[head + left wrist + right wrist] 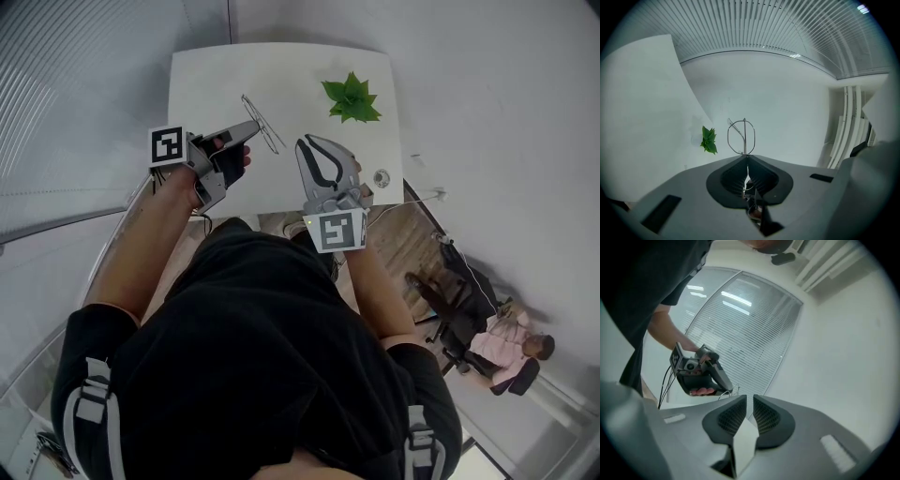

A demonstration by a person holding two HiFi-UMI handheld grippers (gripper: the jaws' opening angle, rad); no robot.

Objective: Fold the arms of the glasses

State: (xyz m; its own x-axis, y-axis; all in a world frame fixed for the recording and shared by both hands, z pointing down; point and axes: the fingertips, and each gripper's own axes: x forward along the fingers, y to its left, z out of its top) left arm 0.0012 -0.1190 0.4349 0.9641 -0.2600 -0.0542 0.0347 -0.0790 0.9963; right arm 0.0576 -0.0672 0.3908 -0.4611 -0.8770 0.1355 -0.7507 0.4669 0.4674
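Wire-thin metal glasses (263, 123) hang just above the white table (281, 70), well to the left of the green plant (352, 99) as the head view shows it. The left gripper (251, 127) has them: in the left gripper view its jaws are pressed together on a thin part of the frame, and one round lens rim stands upright just beyond the tips, with the plant showing small off to the rim's left. The gripper points level, and the person's fingers wrap its handle.

The right gripper (307, 140) sits below the plant in the head view, nearer the person than the plant is, with its tips aimed up the table and just apart from the glasses. In the right gripper view its jaws stand a narrow way apart with nothing between them; past them the left gripper shows with the wire frame at its tip.

A small round fitting (381, 177) lies on the table below and right of the plant. Far off the table's right corner, someone sits on an office chair (506, 349).
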